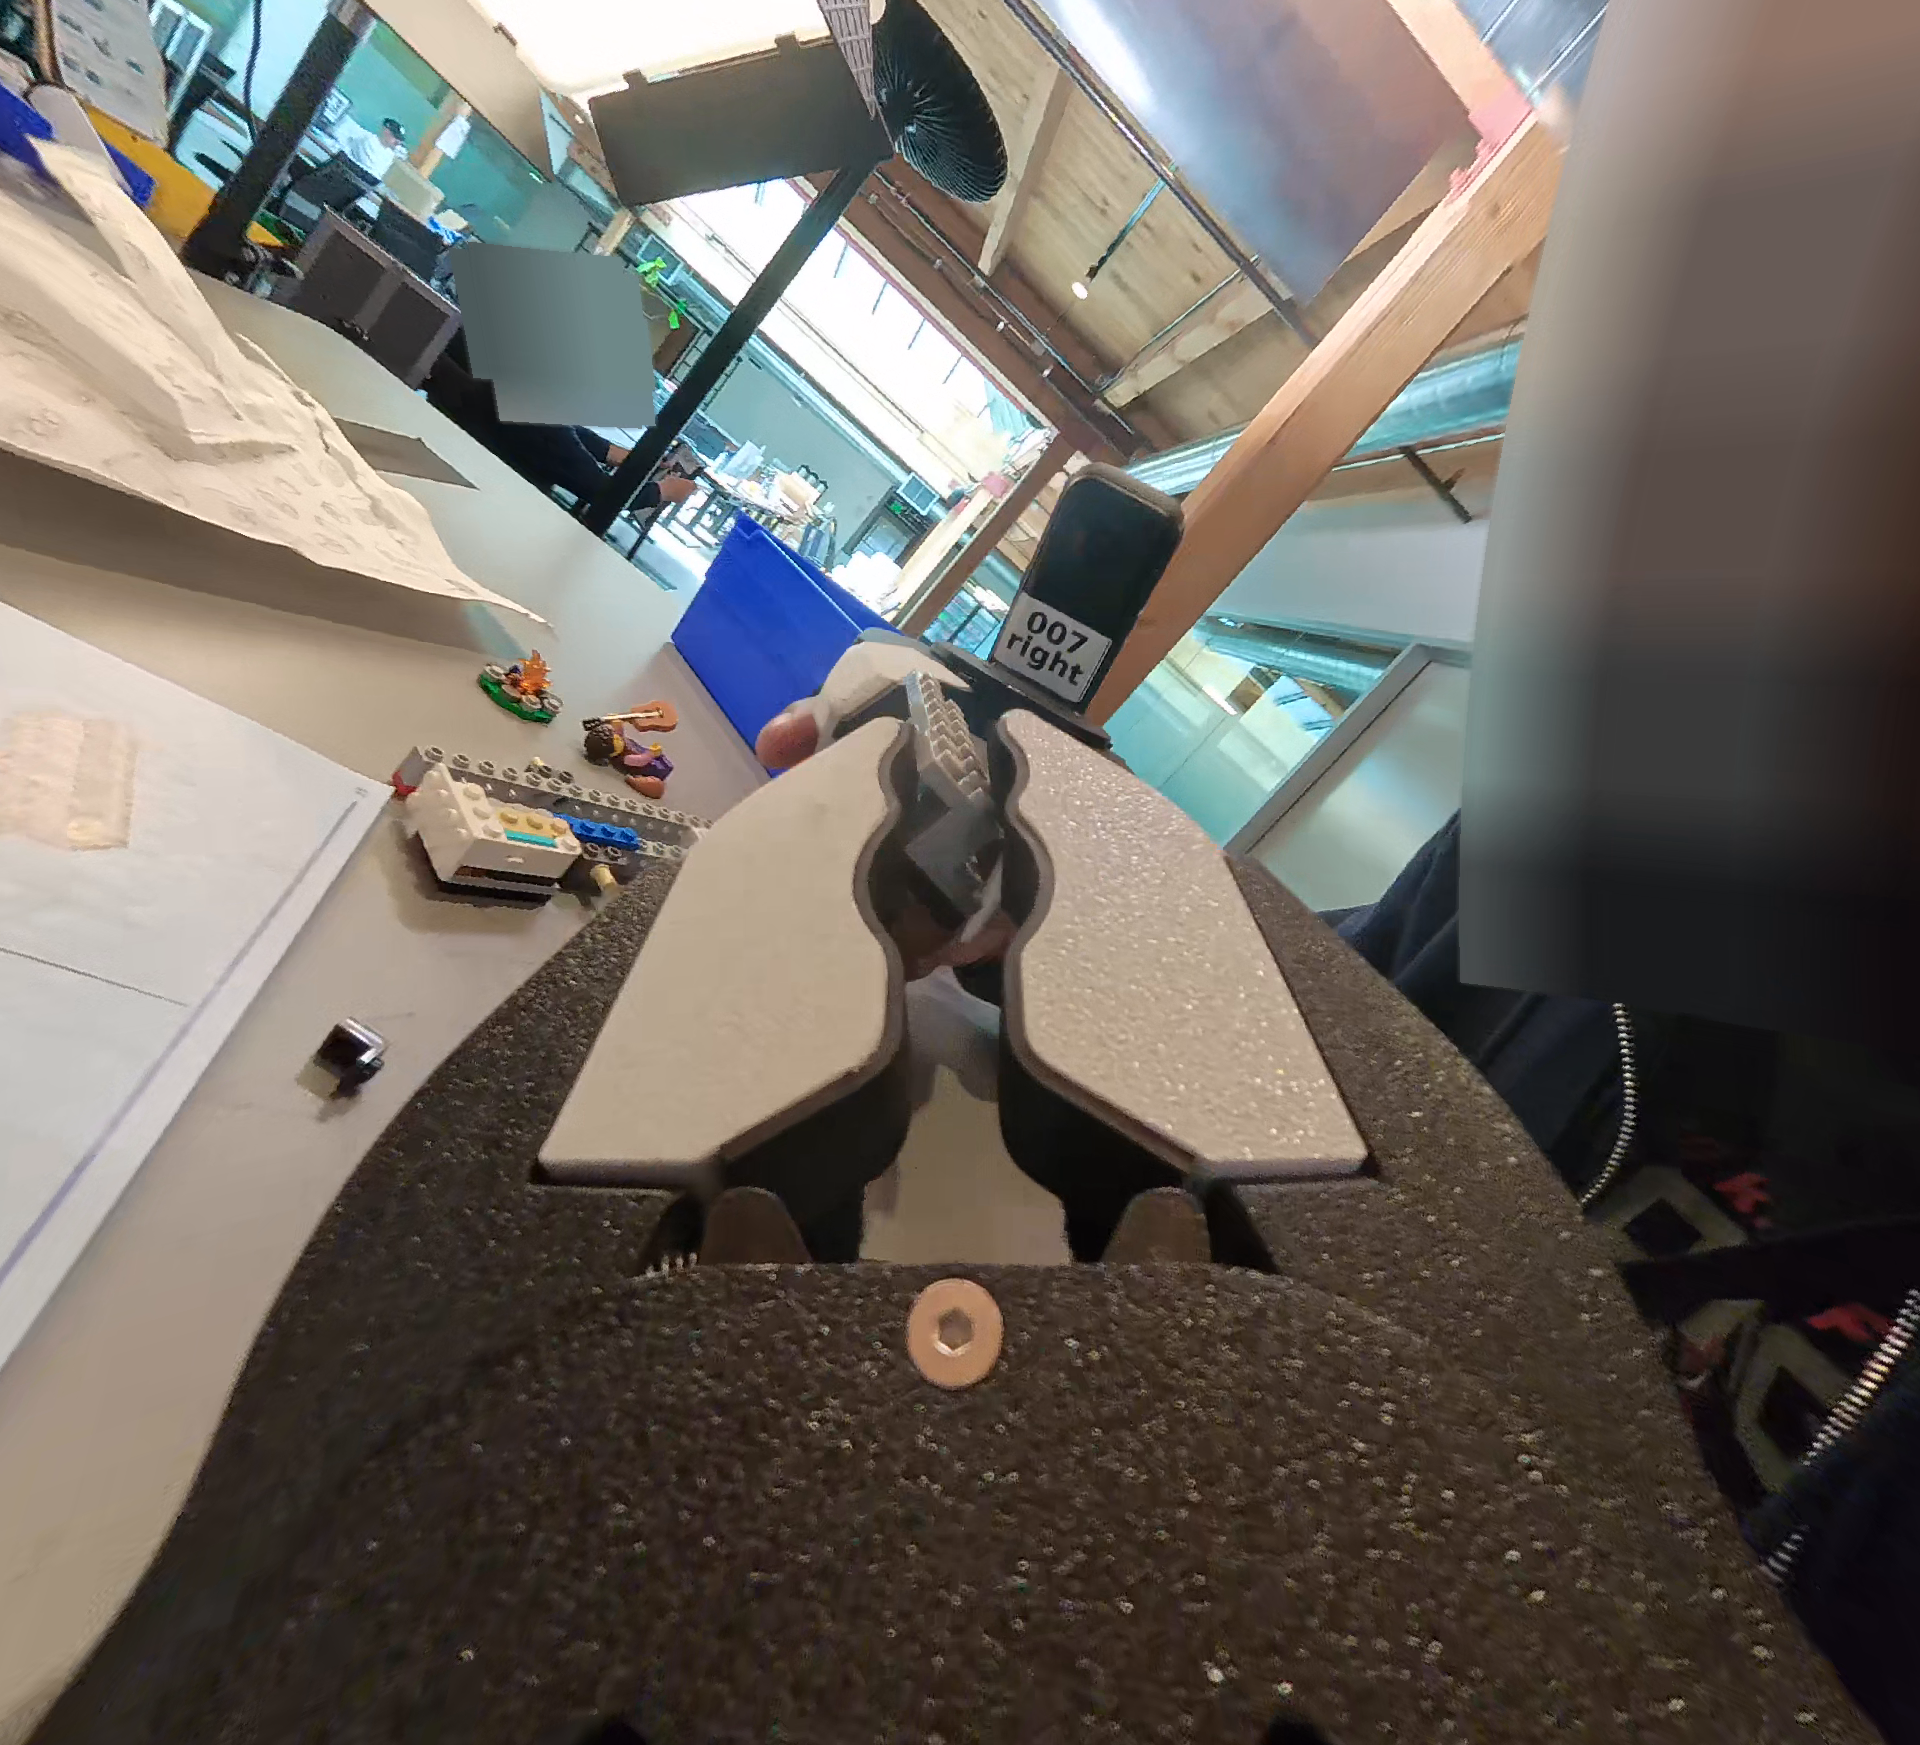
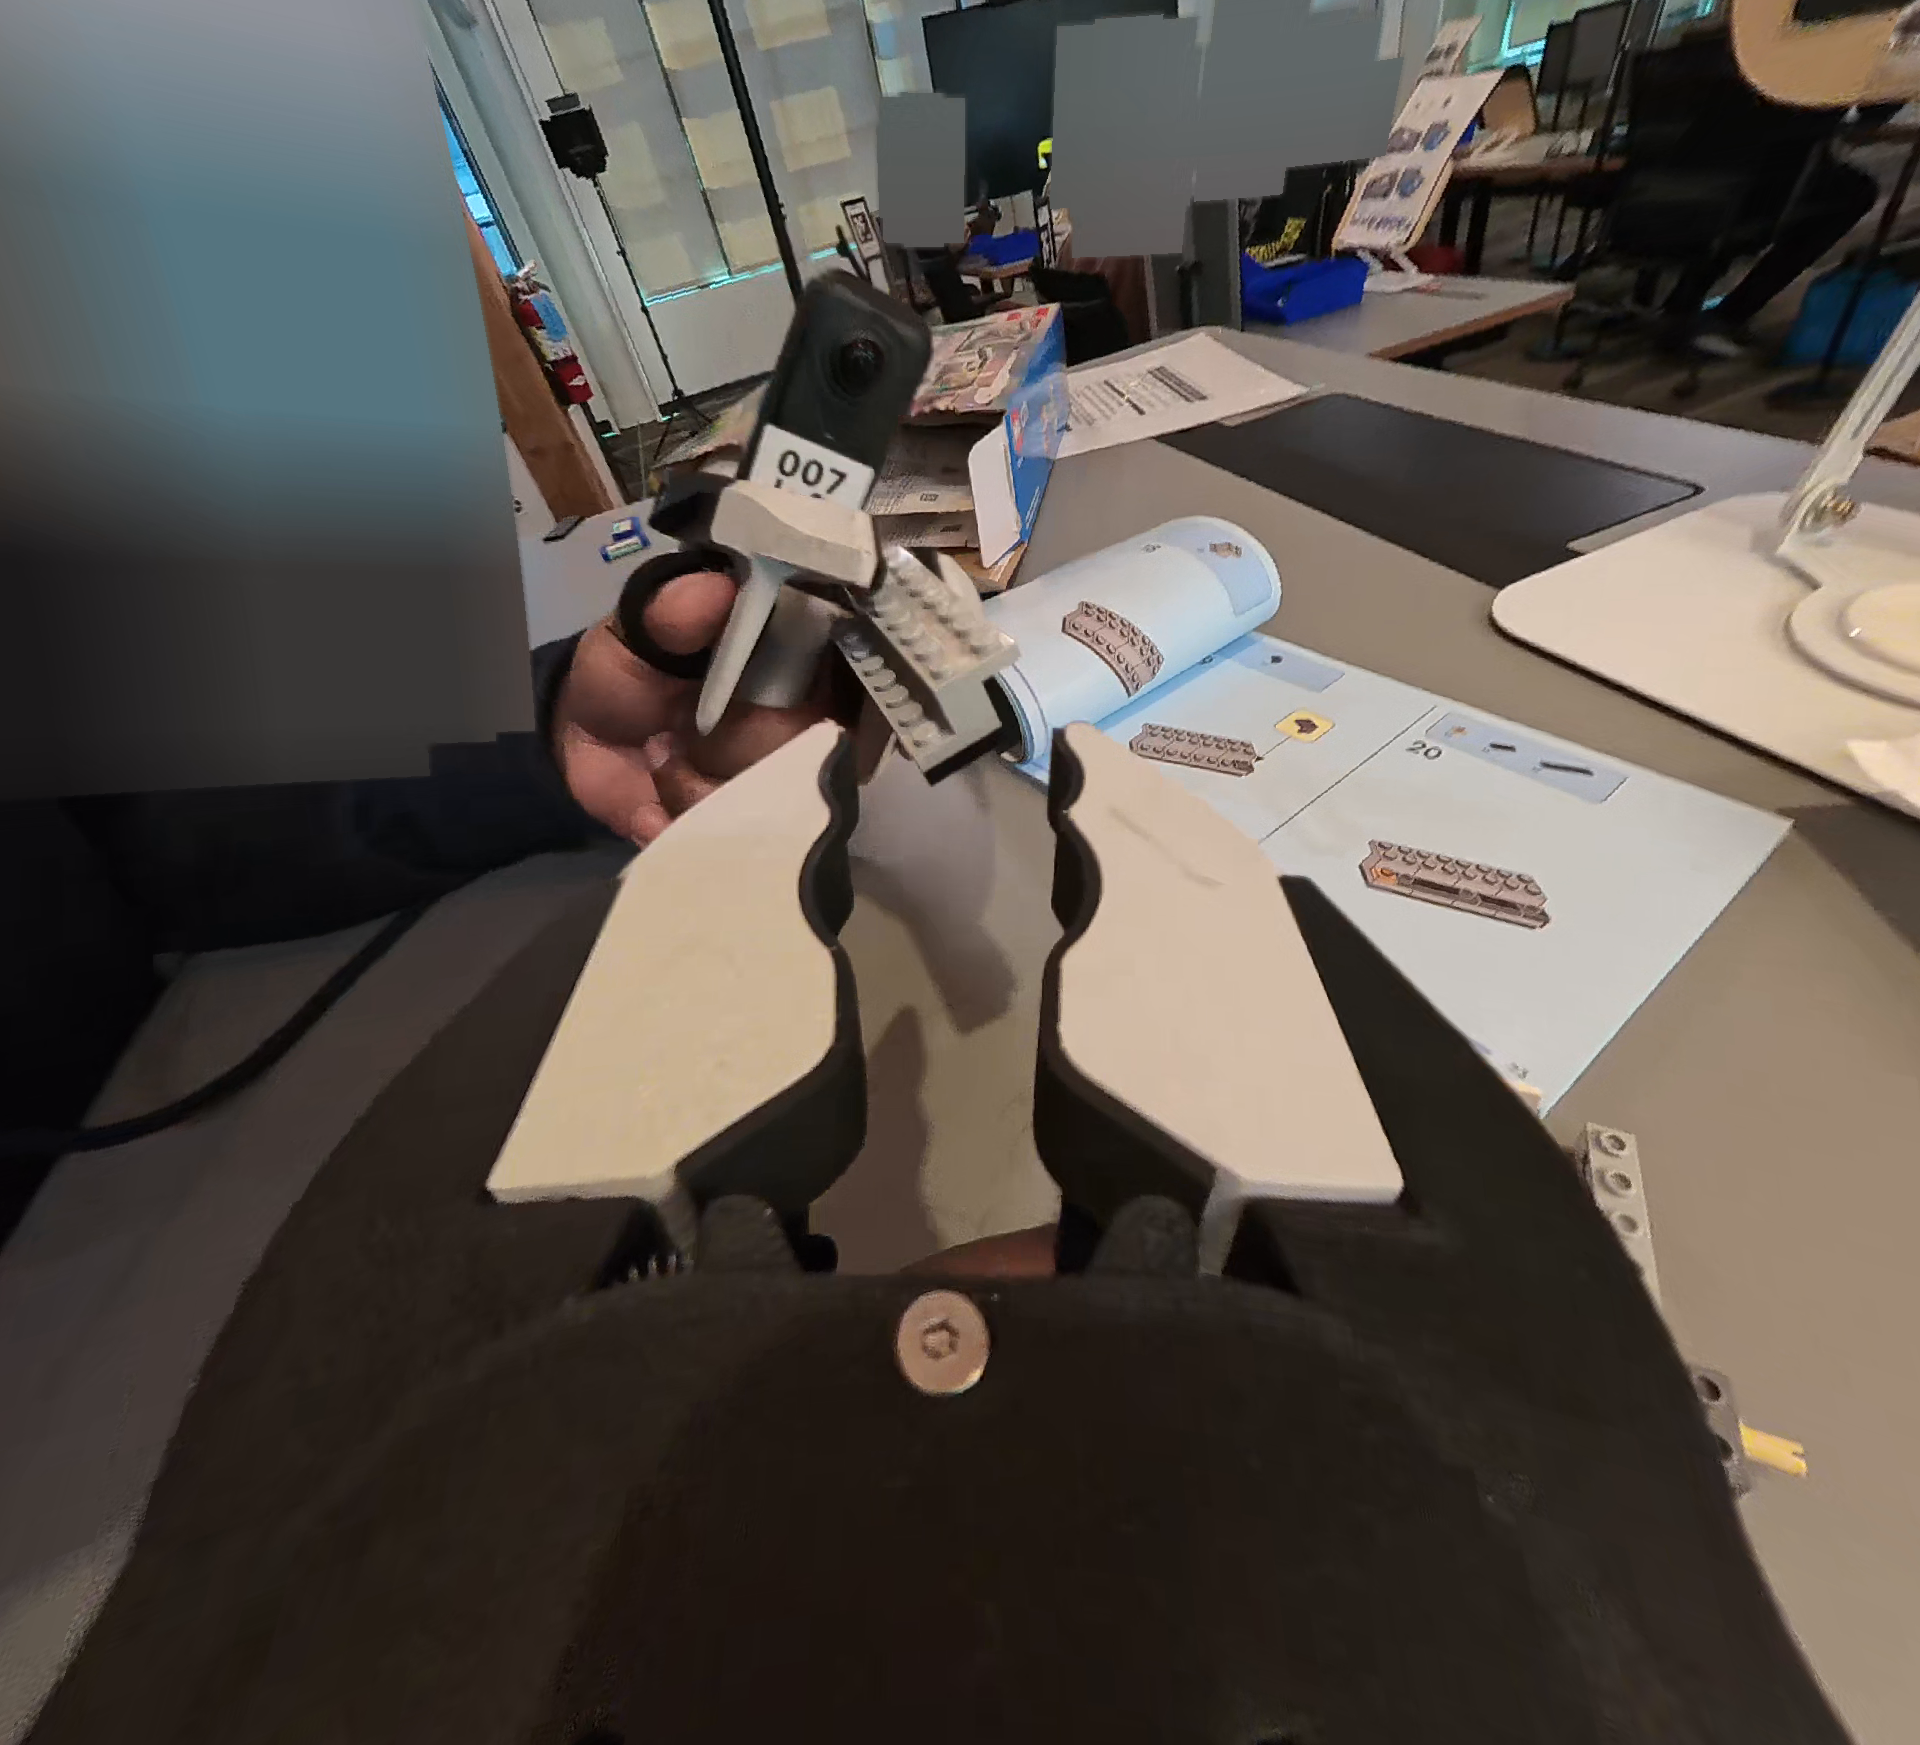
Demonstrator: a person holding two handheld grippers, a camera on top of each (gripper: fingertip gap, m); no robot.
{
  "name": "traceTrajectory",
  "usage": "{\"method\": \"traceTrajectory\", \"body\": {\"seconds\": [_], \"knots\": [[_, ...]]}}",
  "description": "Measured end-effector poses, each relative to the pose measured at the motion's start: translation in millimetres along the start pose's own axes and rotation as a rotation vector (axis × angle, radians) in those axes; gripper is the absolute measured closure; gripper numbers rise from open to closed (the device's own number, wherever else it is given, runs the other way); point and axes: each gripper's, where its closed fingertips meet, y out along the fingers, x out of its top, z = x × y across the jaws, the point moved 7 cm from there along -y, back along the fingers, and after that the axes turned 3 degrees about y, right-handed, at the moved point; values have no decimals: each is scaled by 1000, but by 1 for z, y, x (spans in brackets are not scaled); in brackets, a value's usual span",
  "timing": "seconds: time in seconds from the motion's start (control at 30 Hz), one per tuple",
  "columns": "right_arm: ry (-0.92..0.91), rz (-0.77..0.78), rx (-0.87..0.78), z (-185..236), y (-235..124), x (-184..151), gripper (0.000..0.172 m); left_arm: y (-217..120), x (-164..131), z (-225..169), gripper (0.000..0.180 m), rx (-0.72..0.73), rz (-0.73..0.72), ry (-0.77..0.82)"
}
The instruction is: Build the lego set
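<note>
Blue bin (image 1: 769,615), campfire model (image 1: 523,685), booklet (image 2: 1403,822)

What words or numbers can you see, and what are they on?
I don't copy writing out; here is where it stands.
White sticker on black camera: short label, clear.
White label on dark camera: partly hidden.
Light blue instruction booklet: step number, clear.
White printed sheet: too small.
Blue cardboard box: blurred.

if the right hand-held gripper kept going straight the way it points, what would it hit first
Probably the grey brick assembly held up by the left hand-held gripper, just beyond the open right hand-held gripper. Depth is unclear; the open instruction booklet lies behind.
</note>
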Motion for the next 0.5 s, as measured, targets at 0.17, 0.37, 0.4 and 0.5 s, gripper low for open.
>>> {"method": "traceTrajectory", "body": {"seconds": [0.17,0.37,0.4,0.5], "knots": [[3,-19,20,1,-2,0,153,2,-4,3,168,-26,8,-81],[190,-29,111,-3,-2,0,156,5,-6,0,159,-33,51,-23],[230,-28,124,-4,-1,0,156,7,-8,-2,153,-24,90,15],[343,-44,165,-9,-2,-1,156,13,-16,-5,144,32,204,152]]}}
